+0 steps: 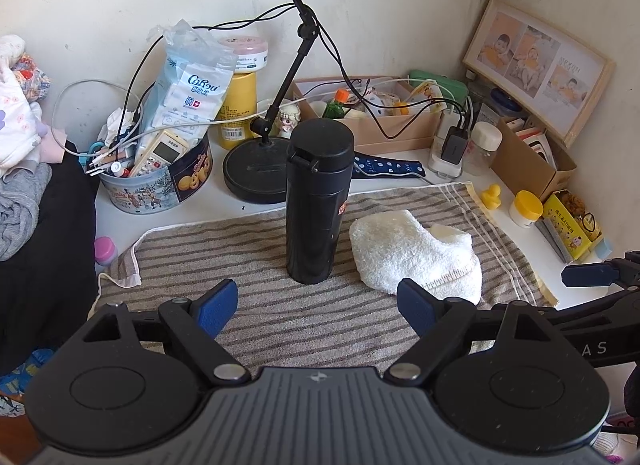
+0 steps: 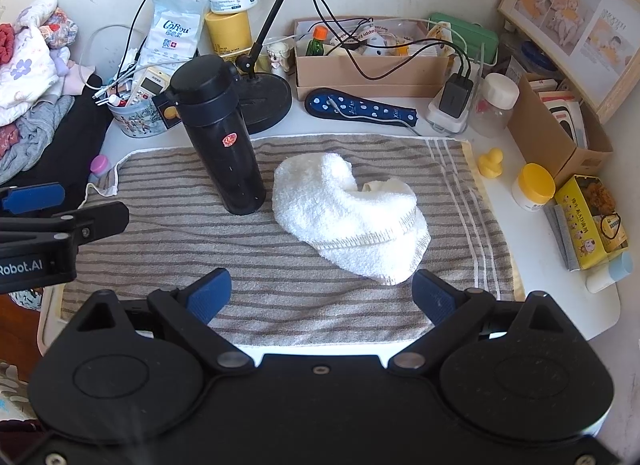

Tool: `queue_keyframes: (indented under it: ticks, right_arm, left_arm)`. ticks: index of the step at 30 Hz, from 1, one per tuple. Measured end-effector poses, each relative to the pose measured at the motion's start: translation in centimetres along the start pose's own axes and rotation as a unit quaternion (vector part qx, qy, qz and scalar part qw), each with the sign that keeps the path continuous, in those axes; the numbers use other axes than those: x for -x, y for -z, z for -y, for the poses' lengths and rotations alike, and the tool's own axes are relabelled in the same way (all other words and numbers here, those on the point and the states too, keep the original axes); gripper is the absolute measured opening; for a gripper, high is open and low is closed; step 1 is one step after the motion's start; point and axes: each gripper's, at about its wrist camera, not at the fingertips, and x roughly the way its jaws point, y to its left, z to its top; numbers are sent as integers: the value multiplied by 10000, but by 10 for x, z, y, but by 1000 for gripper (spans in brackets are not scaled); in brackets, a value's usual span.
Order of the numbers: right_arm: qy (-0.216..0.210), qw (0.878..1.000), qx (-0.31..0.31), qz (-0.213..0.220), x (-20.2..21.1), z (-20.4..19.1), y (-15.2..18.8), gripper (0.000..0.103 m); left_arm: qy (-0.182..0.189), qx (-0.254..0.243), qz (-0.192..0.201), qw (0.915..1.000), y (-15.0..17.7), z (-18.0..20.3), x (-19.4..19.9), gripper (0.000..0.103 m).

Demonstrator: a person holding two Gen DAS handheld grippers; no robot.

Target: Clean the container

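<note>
one flask, one cloth, two grippers poised over a cluttered table

a single black flask (image 1: 319,201) stands upright, lid on, on a brown striped towel (image 1: 280,317) spread over a white table (image 1: 400,157); just beside it, to its right, lies one crumpled white cloth (image 1: 416,255), also on the towel. behind them sit two open cardboard boxes: the long one (image 1: 384,133) at the back holds a small green bottle with an orange cap, ribbon and assorted small items, while the box at the right (image 1: 532,169) holds upright packets or cards. a round biscuit tin (image 1: 160,185) at the left is crammed with a remote control, a pack of wipes, cables and scissors. a yellow carton (image 2: 592,221) at the right edge stands open, its contents too small to tell. one round lamp base (image 1: 252,171) rests behind the flask, one yellow toy duck (image 2: 491,162) and one yellow-lidded jar (image 2: 533,187) sit beside the towel's right edge, and one dotted blue power strip (image 2: 360,108) lies in front of the long box. the left gripper (image 1: 318,307) hangs above the towel's near edge, its blue pads spread wide and holding nothing, the flask straight ahead of it. the right gripper (image 2: 322,293) is likewise spread wide and empty, the cloth just ahead of its right pad
</note>
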Motion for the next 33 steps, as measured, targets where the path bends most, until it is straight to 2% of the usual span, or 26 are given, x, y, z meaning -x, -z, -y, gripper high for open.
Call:
queue_keyframes:
  ticks: [5,9,17,18,24,26,33]
  right_arm:
    - [-53,10000,-1,-21,-4,0,-2,98]
    - [17,9995,202,253,-9,1,-3,98]
    - [171,9946,650,786,-22,7,-3,98]
    - [168,9943,710,779,-29,19,-12,98]
    - [-5,9942,810,710,-57,31,-20,101]
    - [75,9939,881,652,-67,32,-25,101]
    - [-153,9913,1209,491,-99,32,-37,100]
  left_arm:
    - [152,81,-4,9999,-2,-6,-7,87]
    - [449,141,107,9988,-5,-13,-11,87]
    - [557,-294,311,9975,-8,-14,-28,87]
    - [589,-263,291,9975,-9,-15,-31,87]
    - [719,-41,13,9974,-17,-25,-53,87]
    - [732,-45,-6,9973,-19,-26,-59,87]
    - [695,-200,9,9974,-22,-25,-81,87]
